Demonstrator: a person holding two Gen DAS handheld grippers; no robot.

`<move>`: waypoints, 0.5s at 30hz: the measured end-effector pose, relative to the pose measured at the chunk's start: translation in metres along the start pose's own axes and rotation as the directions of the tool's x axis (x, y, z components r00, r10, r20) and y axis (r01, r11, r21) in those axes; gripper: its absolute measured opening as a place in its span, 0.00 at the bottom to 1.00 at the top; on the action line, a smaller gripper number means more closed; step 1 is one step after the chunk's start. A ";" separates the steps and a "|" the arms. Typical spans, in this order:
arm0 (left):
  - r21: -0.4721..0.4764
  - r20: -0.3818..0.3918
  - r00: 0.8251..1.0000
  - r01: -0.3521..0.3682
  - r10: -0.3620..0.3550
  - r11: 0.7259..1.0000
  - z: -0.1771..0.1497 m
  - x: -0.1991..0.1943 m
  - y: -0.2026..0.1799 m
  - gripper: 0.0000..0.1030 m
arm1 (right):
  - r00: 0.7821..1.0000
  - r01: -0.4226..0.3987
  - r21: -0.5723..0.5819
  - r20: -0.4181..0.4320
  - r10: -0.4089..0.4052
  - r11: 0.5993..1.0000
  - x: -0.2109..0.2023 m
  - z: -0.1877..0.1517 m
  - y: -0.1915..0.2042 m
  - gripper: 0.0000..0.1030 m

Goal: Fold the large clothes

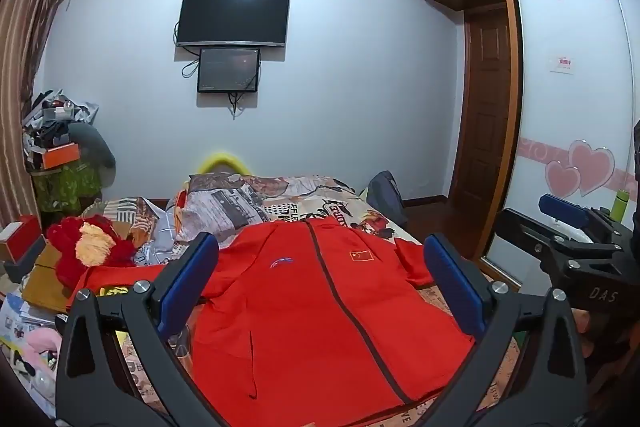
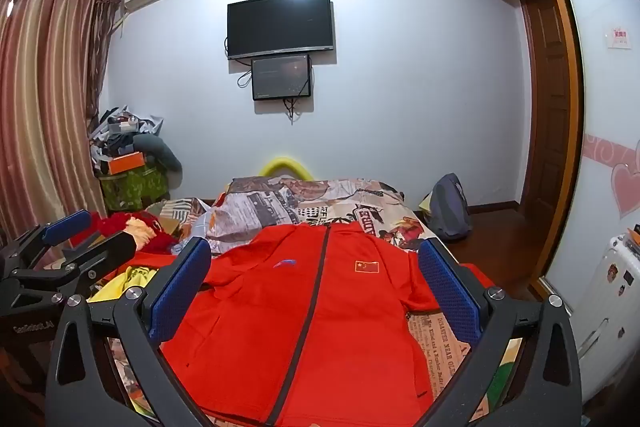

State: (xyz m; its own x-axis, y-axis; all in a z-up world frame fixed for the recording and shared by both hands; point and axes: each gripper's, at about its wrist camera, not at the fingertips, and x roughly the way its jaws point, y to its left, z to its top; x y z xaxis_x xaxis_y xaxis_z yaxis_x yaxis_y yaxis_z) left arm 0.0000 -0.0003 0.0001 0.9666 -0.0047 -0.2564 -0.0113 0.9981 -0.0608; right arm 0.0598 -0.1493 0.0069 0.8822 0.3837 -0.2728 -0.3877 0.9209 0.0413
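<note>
A red zip-up jacket (image 1: pixel 316 303) lies flat, front up, on the bed, with a dark zipper down its middle and a small flag patch on the chest. It also shows in the right wrist view (image 2: pixel 304 323). My left gripper (image 1: pixel 320 283) is open and empty, held above the jacket's lower part. My right gripper (image 2: pixel 314 283) is open and empty too, above the jacket beside the left one. The right gripper shows at the right edge of the left wrist view (image 1: pixel 576 227), and the left gripper at the left edge of the right wrist view (image 2: pixel 80 239).
The bed has a printed sheet (image 2: pixel 444 339) and a folded printed quilt (image 2: pixel 304 203) at its far end. A red plush toy (image 1: pixel 92 251) and clutter lie left of the bed. A backpack (image 2: pixel 448 207) sits on the floor; a wardrobe (image 1: pixel 572 99) stands right.
</note>
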 end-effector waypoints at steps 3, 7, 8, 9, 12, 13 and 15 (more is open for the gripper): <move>-0.009 -0.005 1.000 0.016 -0.016 1.000 0.000 0.000 -0.001 1.00 | 1.000 0.001 -0.006 -0.001 -0.001 1.000 0.000 0.000 0.000 1.00; -0.014 -0.008 1.000 0.009 -0.009 1.000 0.000 -0.001 0.011 1.00 | 1.000 -0.001 -0.005 -0.001 0.001 1.000 0.000 0.001 0.001 1.00; -0.014 -0.009 1.000 0.010 -0.010 1.000 0.000 0.000 0.011 1.00 | 1.000 -0.001 -0.006 -0.001 0.001 1.000 0.000 0.001 0.001 1.00; -0.011 -0.010 1.000 0.008 -0.008 1.000 -0.001 -0.001 0.008 1.00 | 1.000 0.000 -0.007 -0.002 0.000 1.000 0.000 0.001 0.001 1.00; -0.011 -0.012 1.000 0.008 -0.009 1.000 -0.002 0.004 0.005 1.00 | 1.000 0.000 -0.009 -0.005 0.000 1.000 0.000 0.001 0.002 1.00; -0.013 -0.013 1.000 0.008 -0.008 1.000 -0.002 0.004 0.005 1.00 | 1.000 0.000 -0.008 -0.006 0.000 1.000 0.001 -0.001 0.004 1.00; -0.013 -0.011 1.000 0.002 -0.002 1.000 -0.003 0.004 0.006 1.00 | 1.000 -0.004 -0.007 -0.010 0.004 1.000 0.005 -0.002 0.003 1.00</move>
State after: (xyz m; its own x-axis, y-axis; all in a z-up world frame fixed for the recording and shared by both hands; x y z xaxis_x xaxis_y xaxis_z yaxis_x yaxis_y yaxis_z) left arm 0.0030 0.0054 -0.0036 0.9637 -0.0075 -0.2669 -0.0126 0.9972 -0.0735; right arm 0.0624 -0.1449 0.0041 0.8781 0.3862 -0.2824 -0.3926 0.9190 0.0360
